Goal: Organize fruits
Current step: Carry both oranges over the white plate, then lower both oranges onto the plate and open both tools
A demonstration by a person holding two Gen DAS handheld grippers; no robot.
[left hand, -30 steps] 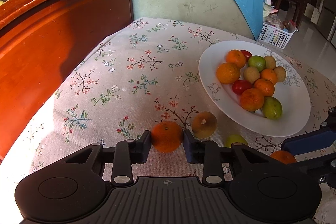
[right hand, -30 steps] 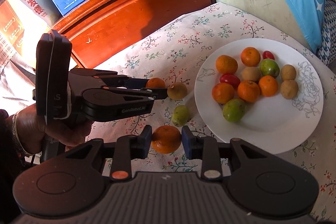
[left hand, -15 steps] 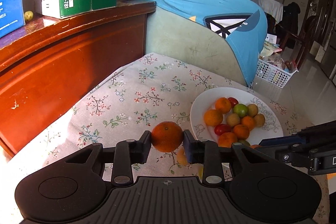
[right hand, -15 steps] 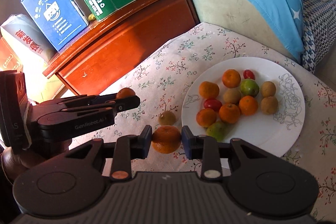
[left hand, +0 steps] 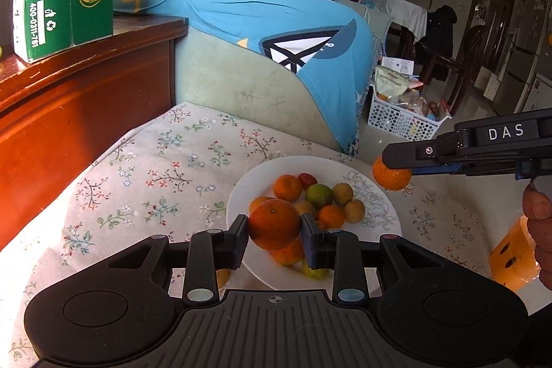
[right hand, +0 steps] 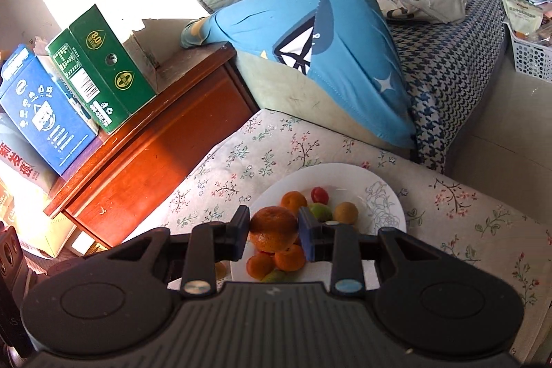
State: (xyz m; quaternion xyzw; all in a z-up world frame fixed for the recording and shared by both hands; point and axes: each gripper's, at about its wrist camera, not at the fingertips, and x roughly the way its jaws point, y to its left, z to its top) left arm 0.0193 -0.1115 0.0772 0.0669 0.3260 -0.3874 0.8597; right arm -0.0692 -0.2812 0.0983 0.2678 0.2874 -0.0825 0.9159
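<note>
Floral cloth [left hand: 165,168], glossy round plate [left hand: 376,195], dimpled oranges [left hand: 274,223]

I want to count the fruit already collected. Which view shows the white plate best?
The left wrist view: the round white plate shows most of its rim and fruit pile, only its near edge hidden by the left gripper. In the right wrist view, that gripper covers much of it.

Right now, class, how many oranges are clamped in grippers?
2. One orange sits in the left gripper; the other orange sits in the right gripper. Both grippers show fully, so none is missed.
</note>
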